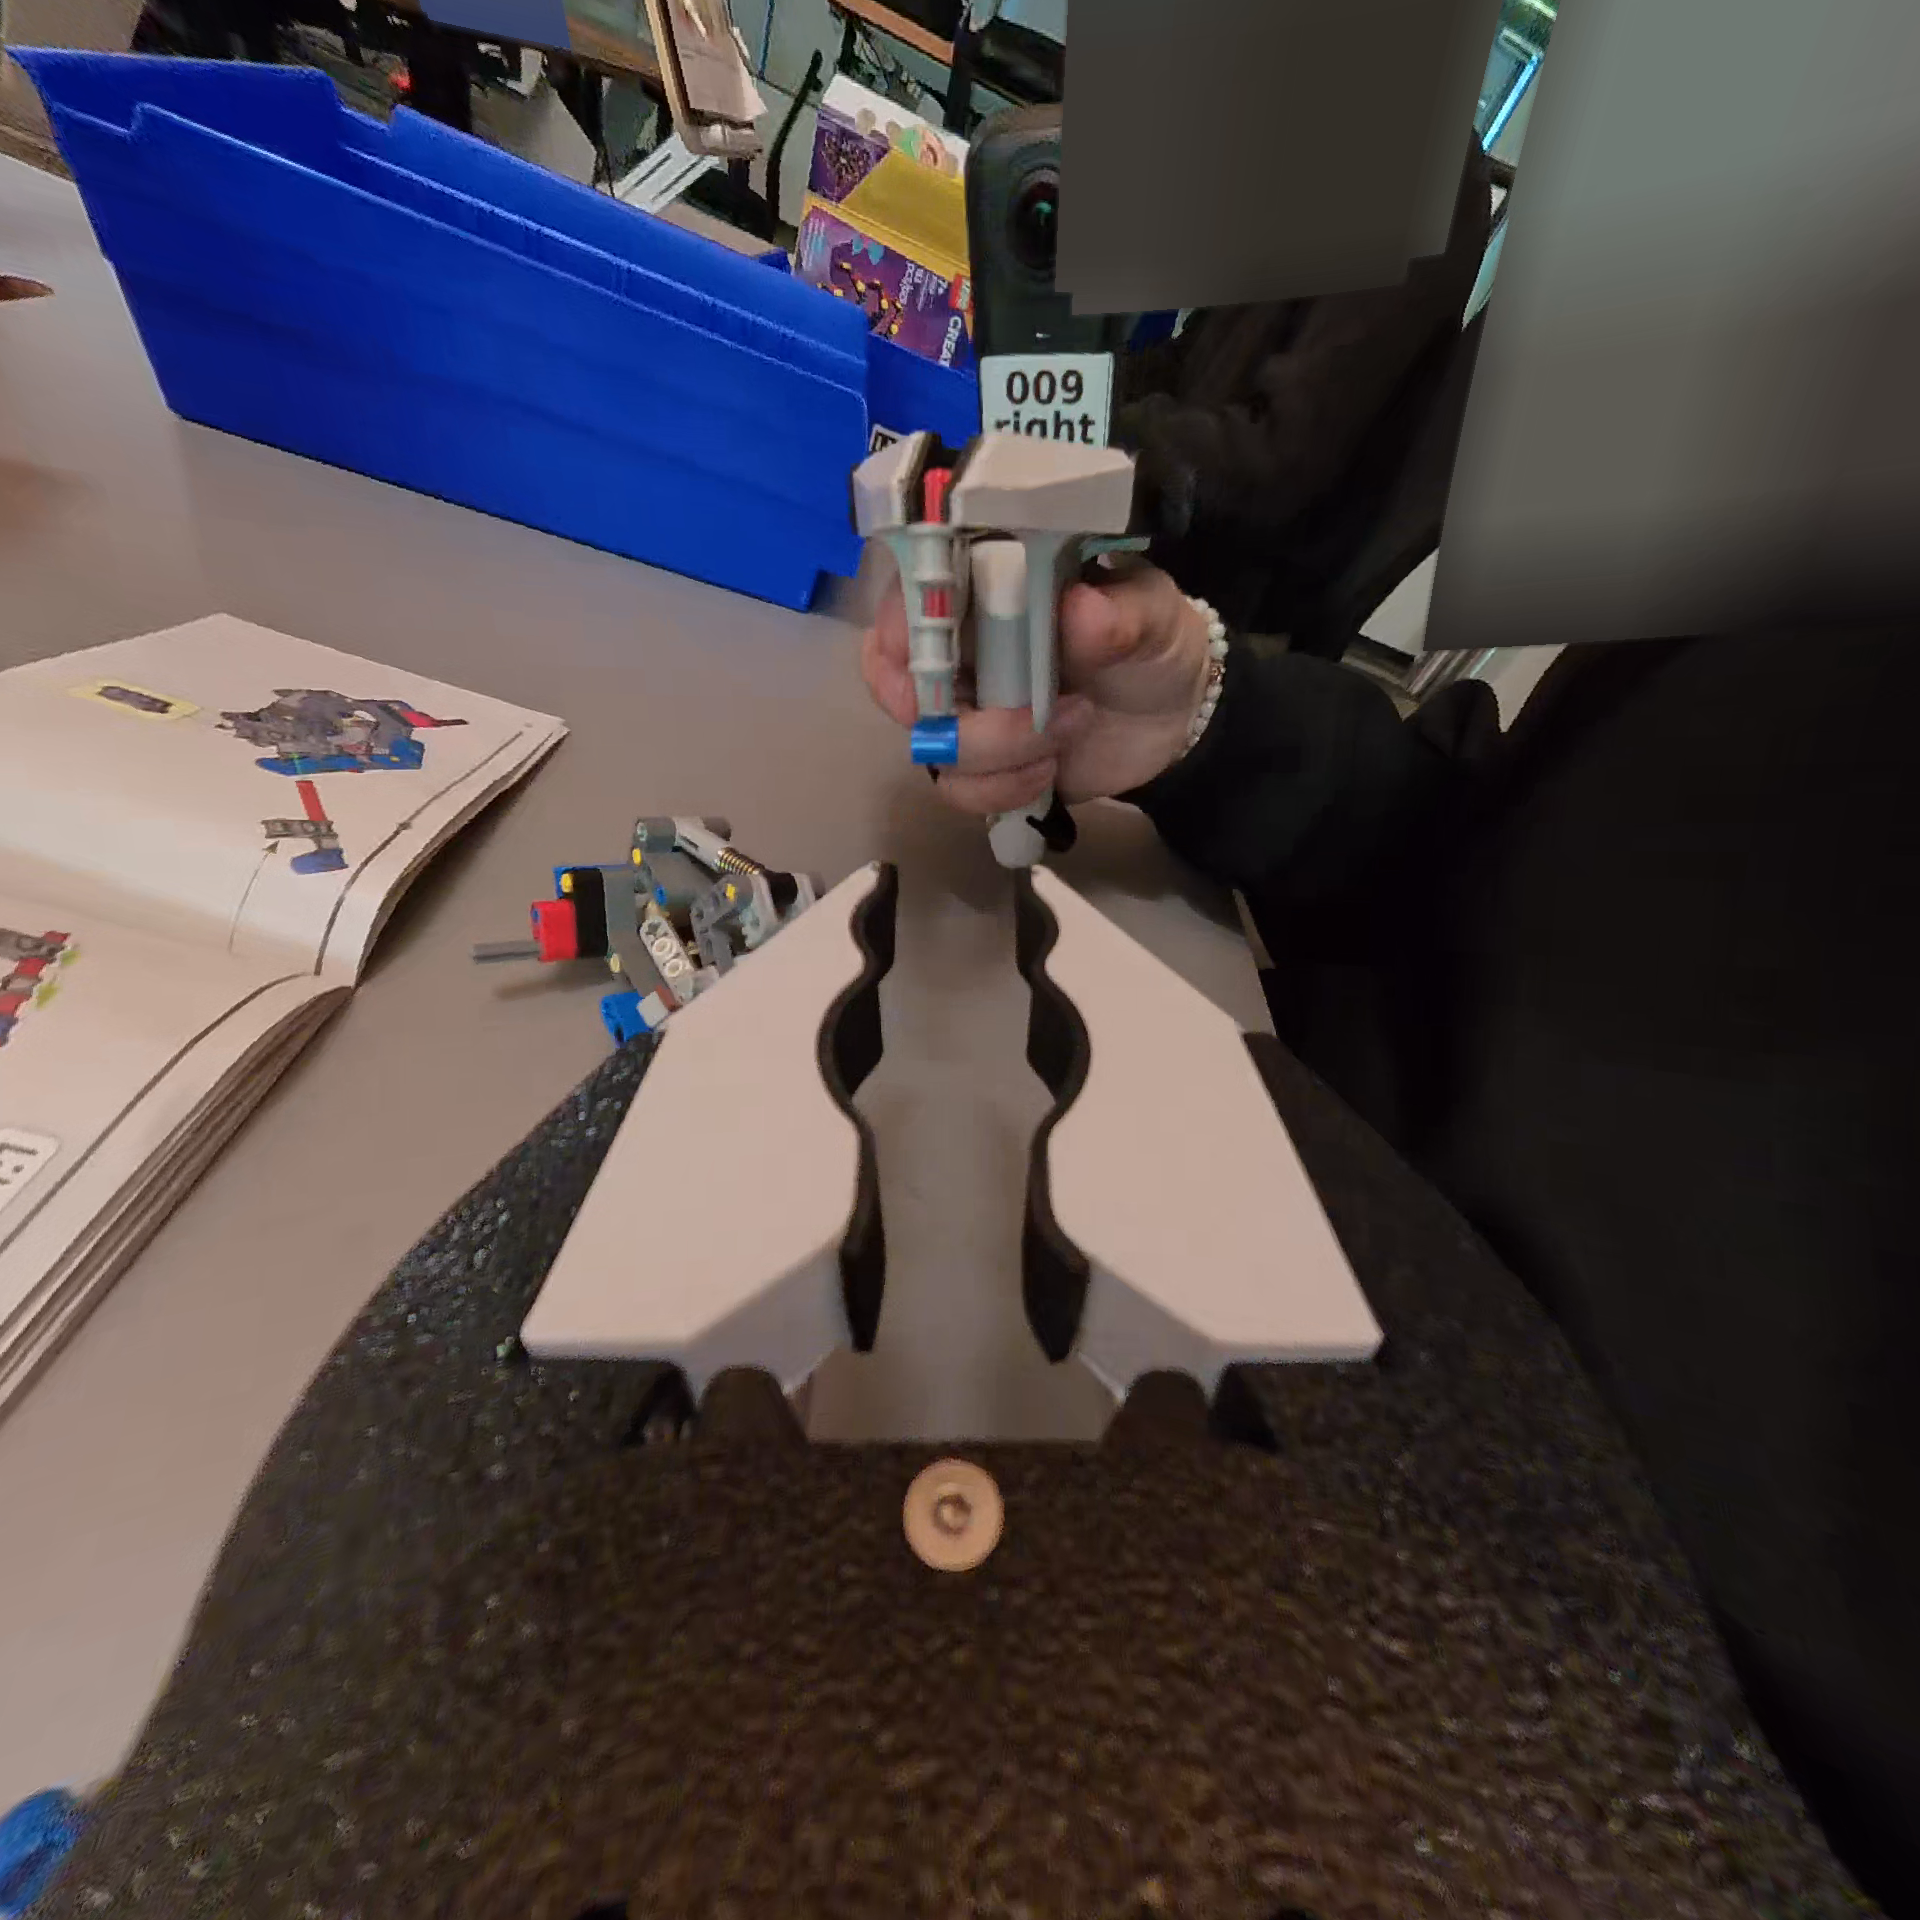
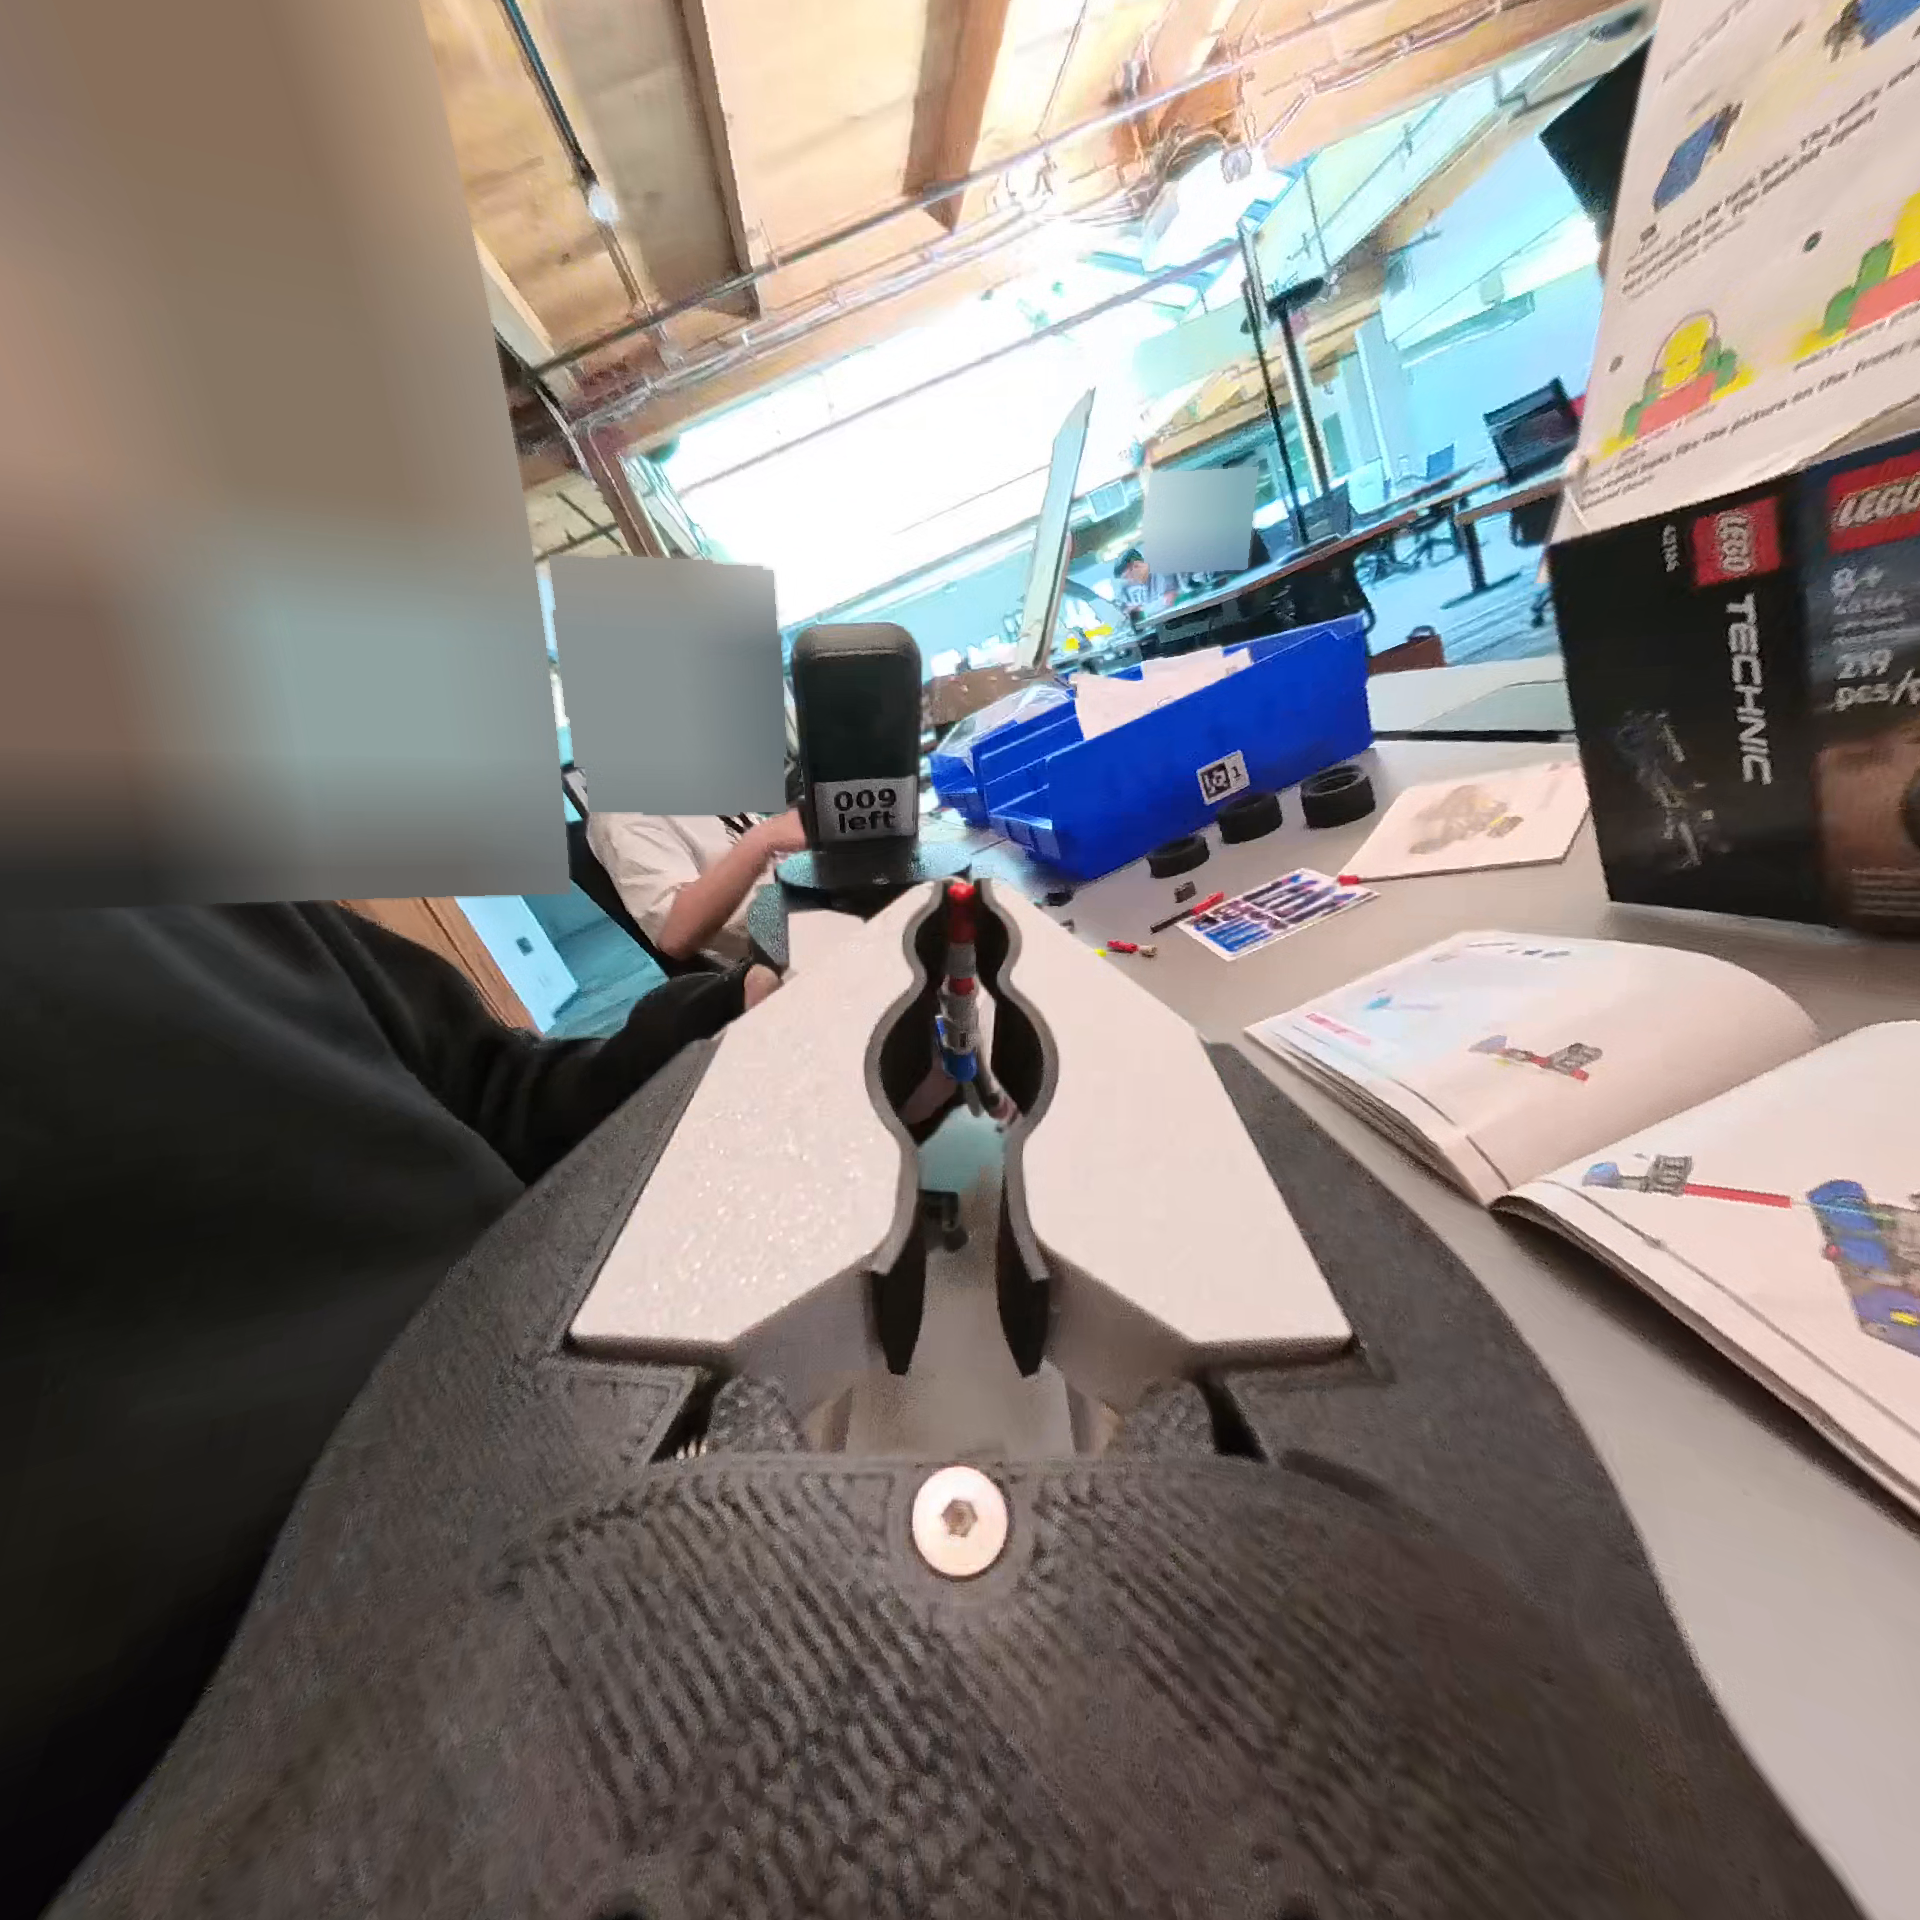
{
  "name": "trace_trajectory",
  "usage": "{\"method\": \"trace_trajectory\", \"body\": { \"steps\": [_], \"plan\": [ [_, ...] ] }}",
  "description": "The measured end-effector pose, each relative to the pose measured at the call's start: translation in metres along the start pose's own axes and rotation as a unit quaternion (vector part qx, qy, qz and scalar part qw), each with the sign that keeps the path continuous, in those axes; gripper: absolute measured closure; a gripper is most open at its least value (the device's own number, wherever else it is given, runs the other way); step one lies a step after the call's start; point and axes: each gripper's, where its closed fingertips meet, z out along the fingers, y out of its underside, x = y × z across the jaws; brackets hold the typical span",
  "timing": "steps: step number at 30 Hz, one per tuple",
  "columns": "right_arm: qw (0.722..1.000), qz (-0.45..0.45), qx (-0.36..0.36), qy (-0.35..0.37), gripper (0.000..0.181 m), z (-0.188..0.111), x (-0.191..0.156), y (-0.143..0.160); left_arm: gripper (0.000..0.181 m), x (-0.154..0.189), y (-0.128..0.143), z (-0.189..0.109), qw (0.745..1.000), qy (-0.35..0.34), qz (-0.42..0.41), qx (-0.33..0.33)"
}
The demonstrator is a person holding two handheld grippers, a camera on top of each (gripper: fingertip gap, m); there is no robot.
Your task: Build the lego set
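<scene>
A thin red axle assembly [image 2: 961, 997] with a grey sleeve and blue connector is pinched between the nearly closed fingers of the right claw [image 2: 961, 914]. It is judged light, rigid and prone to twisting; the grey sleeve is best gripped. The left claw [image 1: 956, 883] is held open and empty, with the partly built model [image 1: 665, 925] on the surface just left of its tips.

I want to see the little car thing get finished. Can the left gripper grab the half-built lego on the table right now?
Probably yes. The left gripper is open and empty, and the half-built lego lies just ahead to its left on the table, with nothing between them. The right gripper is raised, out of the way.
</scene>
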Motion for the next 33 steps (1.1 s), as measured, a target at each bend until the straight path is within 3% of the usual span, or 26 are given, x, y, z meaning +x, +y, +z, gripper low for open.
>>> {"method": "trace_trajectory", "body": {
  "steps": [7,11,16,19,21,25,33],
  "plan": [
    [0.999,0.021,-0.006,-0.027,0.179,0.011,-0.006,0.014,0.164,0.004,-0.007,0.004,1.0,0.002,-0.009,0.017],
    [0.999,0.027,-0.006,-0.031,0.18,0.013,-0.006,0.016,0.176,0.001,-0.013,0.0,0.999,-0.014,0.005,0.033],
    [0.999,0.002,-0.049,-0.014,0.179,0.012,-0.001,0.025,0.176,-0.005,-0.005,-0.007,0.998,-0.05,0.035,-0.002],
    [0.99,-0.058,-0.126,0.005,0.175,0.001,0.006,0.03,0.176,-0.016,0.014,-0.015,0.991,-0.1,0.047,-0.072],
    [0.966,-0.16,-0.202,0.034,0.17,-0.015,0.017,0.031,0.176,-0.024,0.033,-0.023,0.979,-0.143,0.066,-0.132],
    [0.882,-0.324,-0.338,0.053,0.163,-0.039,0.039,0.039,0.176,-0.031,0.063,-0.022,0.954,-0.182,0.088,-0.221],
    [0.82,-0.377,-0.429,-0.031,0.164,-0.035,0.061,0.068,0.176,-0.041,0.068,-0.011,0.945,-0.21,0.097,-0.231]
  ]
}}
